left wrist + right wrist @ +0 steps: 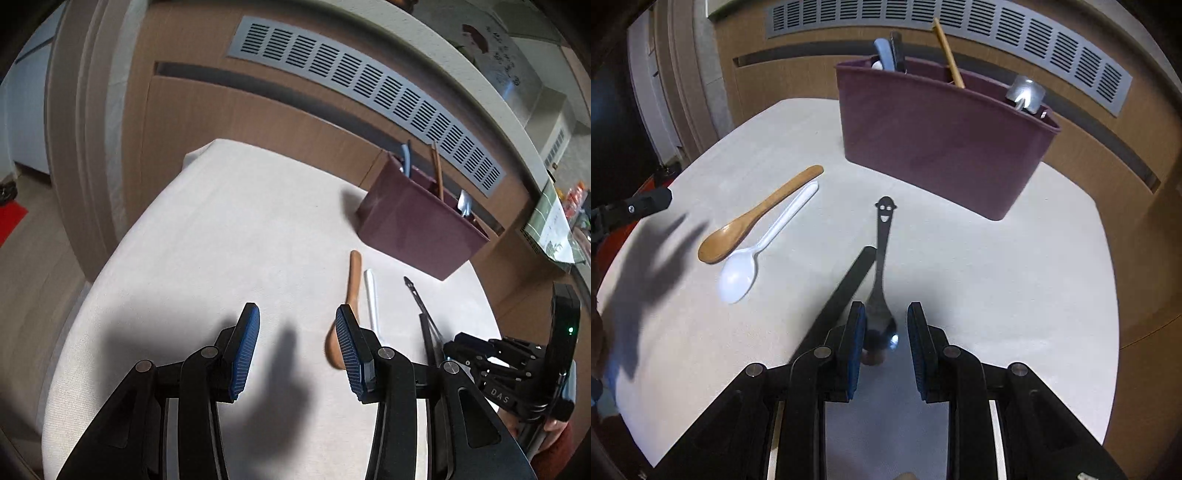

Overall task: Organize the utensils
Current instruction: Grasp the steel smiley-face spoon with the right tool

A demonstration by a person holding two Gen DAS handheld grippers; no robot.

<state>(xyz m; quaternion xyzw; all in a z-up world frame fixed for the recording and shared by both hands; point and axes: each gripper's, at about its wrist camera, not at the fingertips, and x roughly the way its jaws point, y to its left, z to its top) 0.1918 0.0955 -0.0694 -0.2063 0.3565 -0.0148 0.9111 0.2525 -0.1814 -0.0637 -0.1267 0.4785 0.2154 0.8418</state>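
A maroon utensil holder (934, 147) (417, 229) stands at the back of the white table, with several handles and a metal spoon sticking out. On the cloth lie a wooden spoon (757, 218) (352, 288), a white plastic spoon (768, 236) (371, 299), a black smiley-handled spoon (882, 236) (415, 291) and a flat black utensil (849, 288). My right gripper (885, 306) is open, hovering over the black spoon's bowl, pads apart from it. My left gripper (297, 310) is open and empty, just left of the wooden spoon's bowl.
The round table (221, 221) is covered by a white cloth and drops off on all sides. Behind it is a brown wall panel with a grey vent grille (369, 85). The right gripper's body (517, 362) shows at the right of the left wrist view.
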